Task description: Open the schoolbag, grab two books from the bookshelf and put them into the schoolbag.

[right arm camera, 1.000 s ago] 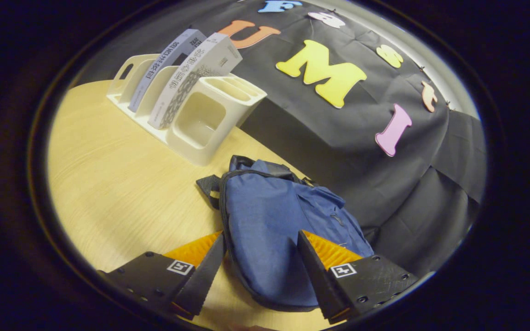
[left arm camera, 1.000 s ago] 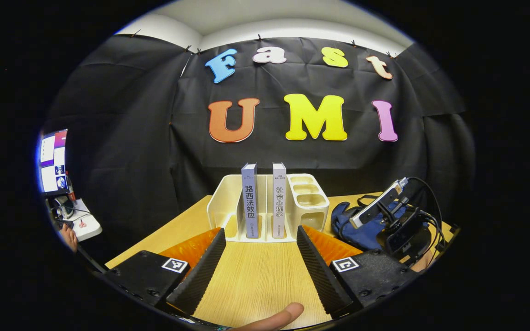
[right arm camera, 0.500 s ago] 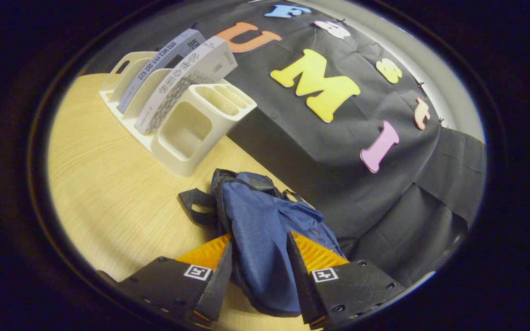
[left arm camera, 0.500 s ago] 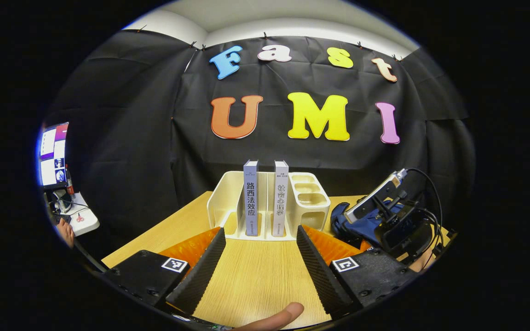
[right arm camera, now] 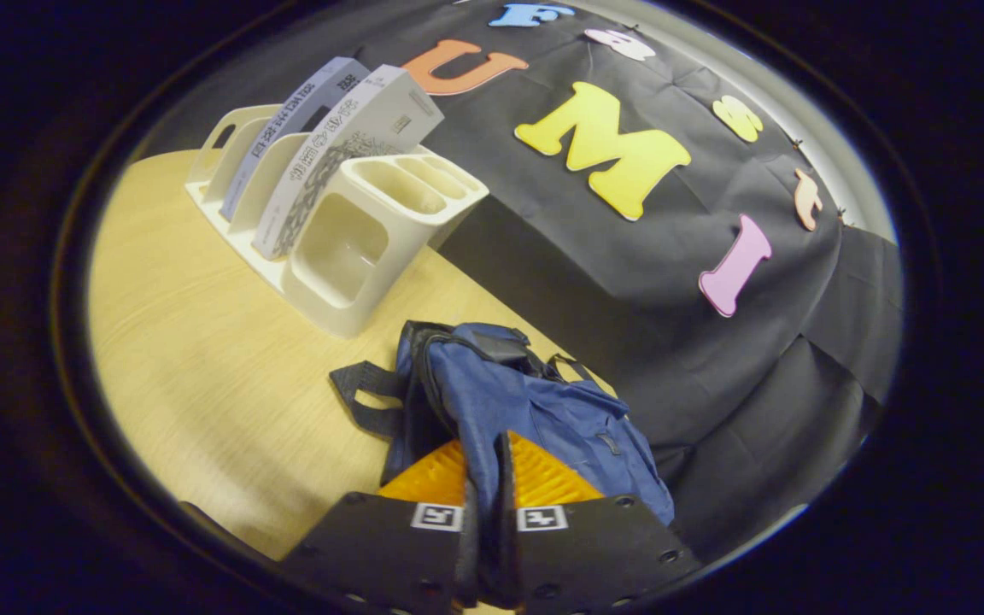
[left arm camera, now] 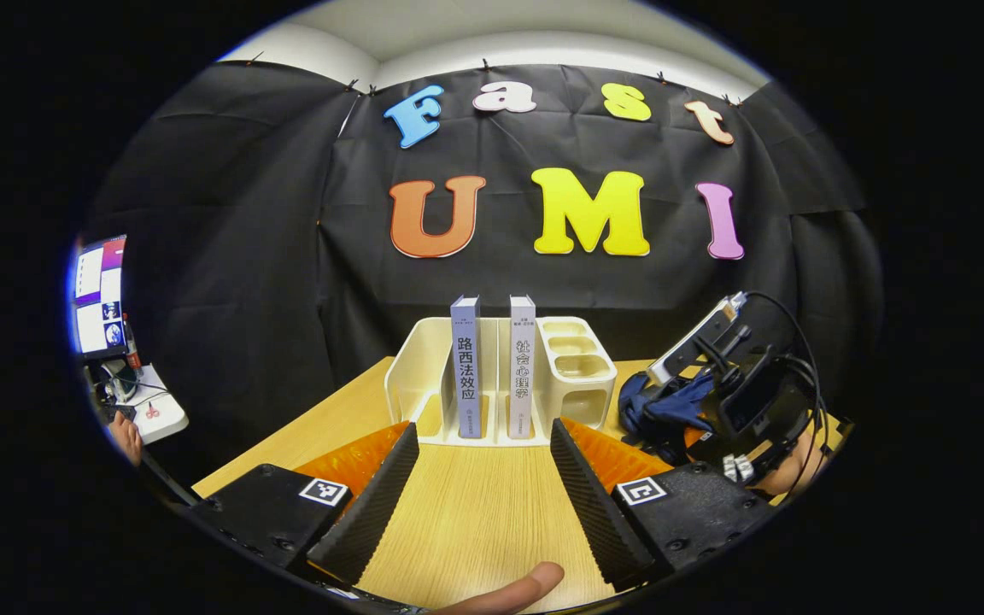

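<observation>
Schoolbag point(right arm camera: 543, 410): blue cloth, dark straps, lying on my wooden table point(right arm camera: 202, 342) to the right of the bookshelf and near the black cloth wall; its fabric is bunched up into a ridge at the near end; from my left gripper view it shows as a blue heap point(left arm camera: 658, 410) behind my other tool.

Right gripper point(right arm camera: 485, 521): fingers drawn almost together with a fold of the schoolbag pinched between them, both pressing on the cloth (only a thin strip of blue shows in the gap); seen from the left gripper view it sits at the bag with its cable looping over it point(left arm camera: 735, 401), my hand partly visible beneath.

Left gripper point(left arm camera: 483, 487): fingers spread wide, holding nothing, hovering over bare table and pointed at the bookshelf; my fingertip point(left arm camera: 513, 589) shows at the bottom edge.

Bookshelf point(left arm camera: 419, 367): cream plastic rack, upright dividers, three small cups along its right end, a handle cut-out on its far side; stands on the table near the wall.

Books, two: grey-spined book point(left arm camera: 465, 367) and white-spined book point(left arm camera: 522, 367), both upright in adjoining slots of the bookshelf, apart from each other; neither touched by a gripper.

Monitor point(left arm camera: 99, 295): lit, far left, above a small white stand point(left arm camera: 155, 414).
</observation>
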Action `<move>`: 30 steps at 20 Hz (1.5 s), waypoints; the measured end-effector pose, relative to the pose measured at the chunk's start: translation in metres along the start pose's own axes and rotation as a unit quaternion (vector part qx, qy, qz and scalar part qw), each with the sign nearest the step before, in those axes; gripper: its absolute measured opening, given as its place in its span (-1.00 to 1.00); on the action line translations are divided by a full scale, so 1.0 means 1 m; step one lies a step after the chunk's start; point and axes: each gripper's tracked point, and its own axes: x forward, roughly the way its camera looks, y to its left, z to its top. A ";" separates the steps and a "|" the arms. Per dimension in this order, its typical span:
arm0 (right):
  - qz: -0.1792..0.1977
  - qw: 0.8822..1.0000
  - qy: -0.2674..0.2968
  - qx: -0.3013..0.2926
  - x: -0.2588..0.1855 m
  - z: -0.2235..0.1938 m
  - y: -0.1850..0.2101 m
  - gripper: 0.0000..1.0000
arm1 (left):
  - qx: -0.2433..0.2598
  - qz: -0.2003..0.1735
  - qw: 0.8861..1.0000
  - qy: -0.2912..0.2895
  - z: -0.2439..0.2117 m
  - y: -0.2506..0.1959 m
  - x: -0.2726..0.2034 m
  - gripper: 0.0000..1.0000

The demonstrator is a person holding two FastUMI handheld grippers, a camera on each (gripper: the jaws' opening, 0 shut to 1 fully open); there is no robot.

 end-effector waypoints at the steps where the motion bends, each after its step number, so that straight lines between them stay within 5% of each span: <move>1: 0.014 1.000 0.001 0.011 0.001 -0.001 -0.001 -0.90 | 0.003 -0.005 1.000 0.007 -0.005 -0.005 0.003 0.96; 18: 0.081 0.980 -0.078 0.166 -0.005 0.027 -0.122 -0.91 | 0.008 0.018 1.000 0.019 -0.013 -0.022 0.052 0.97; 30: 0.087 0.959 -0.099 0.251 0.019 0.038 -0.207 -0.91 | 0.010 0.036 0.999 -0.002 0.056 -0.032 0.115 0.96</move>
